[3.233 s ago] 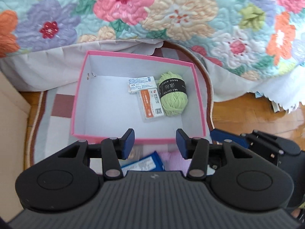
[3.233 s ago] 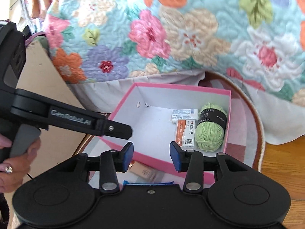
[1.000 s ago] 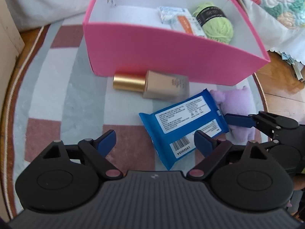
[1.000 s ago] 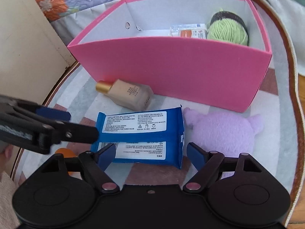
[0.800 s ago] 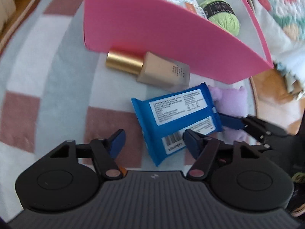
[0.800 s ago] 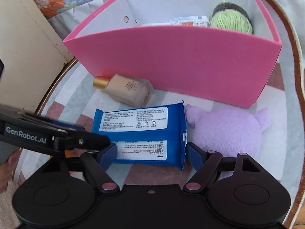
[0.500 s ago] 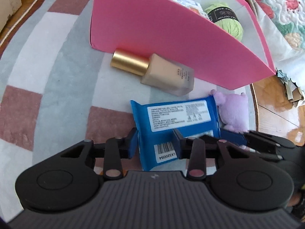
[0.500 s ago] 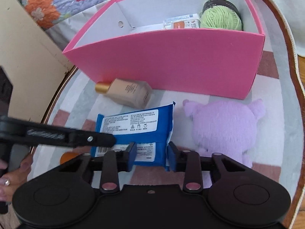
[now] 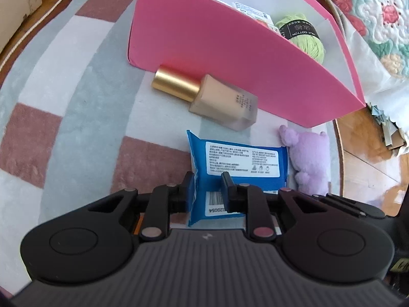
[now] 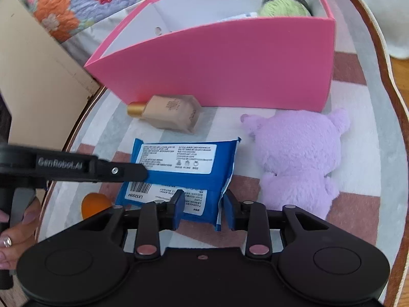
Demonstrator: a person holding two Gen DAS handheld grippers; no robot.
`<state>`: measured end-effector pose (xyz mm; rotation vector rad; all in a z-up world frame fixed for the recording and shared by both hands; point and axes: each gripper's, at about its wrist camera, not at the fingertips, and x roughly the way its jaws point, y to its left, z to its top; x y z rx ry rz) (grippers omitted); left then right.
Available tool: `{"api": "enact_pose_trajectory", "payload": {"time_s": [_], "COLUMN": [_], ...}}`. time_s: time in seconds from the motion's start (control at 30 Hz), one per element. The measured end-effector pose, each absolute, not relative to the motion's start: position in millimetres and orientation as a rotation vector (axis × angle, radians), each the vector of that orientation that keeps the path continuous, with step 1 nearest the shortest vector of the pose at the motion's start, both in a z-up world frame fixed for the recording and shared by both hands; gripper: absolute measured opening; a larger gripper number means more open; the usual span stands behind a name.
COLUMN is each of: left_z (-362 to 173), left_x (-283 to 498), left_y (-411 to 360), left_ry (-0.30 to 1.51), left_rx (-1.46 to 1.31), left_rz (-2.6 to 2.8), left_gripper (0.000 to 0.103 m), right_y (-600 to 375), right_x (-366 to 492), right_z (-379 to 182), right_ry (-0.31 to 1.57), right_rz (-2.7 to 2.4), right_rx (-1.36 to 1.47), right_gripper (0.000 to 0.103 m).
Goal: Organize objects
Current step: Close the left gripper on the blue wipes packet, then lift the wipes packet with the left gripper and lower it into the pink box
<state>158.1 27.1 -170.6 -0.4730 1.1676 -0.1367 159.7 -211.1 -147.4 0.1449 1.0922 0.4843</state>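
Two handheld grippers closed on one blue wipes packet (image 9: 237, 163) as it lay label-up on a checked rug (image 9: 76, 102). The left gripper (image 9: 208, 188) had its jaws drawn narrow around the packet's near left corner, by the barcode; the right gripper (image 10: 202, 206) pinched the near right corner, its jaws likewise narrow with the blue wrapper between them. Whether the packet had left the rug could not be told.

Just beyond the packet, a foundation bottle (image 10: 168, 113) with a gold cap lay on its side against the front wall of a pink box (image 10: 230, 71). A lilac plush toy (image 10: 301, 158) lay just beside the packet's right edge, also in front of the box. Inside the box, a ball of green yarn (image 9: 304, 35) sat in the far right corner beside small cartons (image 9: 251, 12). An orange object (image 10: 95, 204), partly hidden, lay on the rug beneath the left gripper. A flowered quilt (image 10: 76, 7) hung behind the box.
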Motion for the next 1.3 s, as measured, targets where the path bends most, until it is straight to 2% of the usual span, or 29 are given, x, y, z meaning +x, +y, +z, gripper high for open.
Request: {"api": "enact_pose_trajectory", "payload": {"time_s": [0.23, 0.47, 0.7, 0.97, 1.2, 1.23, 1.3], "left_z": [-144.6, -86.6, -31.9, 20.2, 35.2, 34.4, 29.9], "left_x": [134.6, 109.3, 93.2, 112.6, 162.7, 171.3, 193.3], "left_y": [14.8, 0.7, 2.2, 12.8, 24.2, 25.5, 28.2], "left_ry": [1.121, 1.054, 0.945, 0.834, 0.821, 0.827, 0.846], "left_rx": [-0.387, -0.308, -0.297, -0.288, -0.301, -0.302, -0.283], "left_rz": [-0.151, -0.193, -0.205, -0.198, -0.167, -0.157, -0.122], "left_gripper": [0.022, 0.023, 0.024, 0.024, 0.024, 0.024, 0.024], "right_y": [-210.6, -215.6, -212.8, -204.8, -192.9, -191.4, -187.3], "right_x": [140.6, 122.1, 106.9, 124.1, 175.5, 184.4, 203.8], "right_z": [-121.9, -78.5, -31.6, 16.0, 34.1, 33.5, 29.6], "right_ry": [1.068, 1.04, 0.902, 0.738, 0.685, 0.679, 0.674], "right_rz": [0.488, 0.513, 0.542, 0.557, 0.567, 0.568, 0.585], "right_rx": [0.132, 0.099, 0.067, 0.0, -0.04, -0.041, -0.07], "right_gripper": [0.036, 0.045, 0.053, 0.053, 0.052, 0.051, 0.039]}}
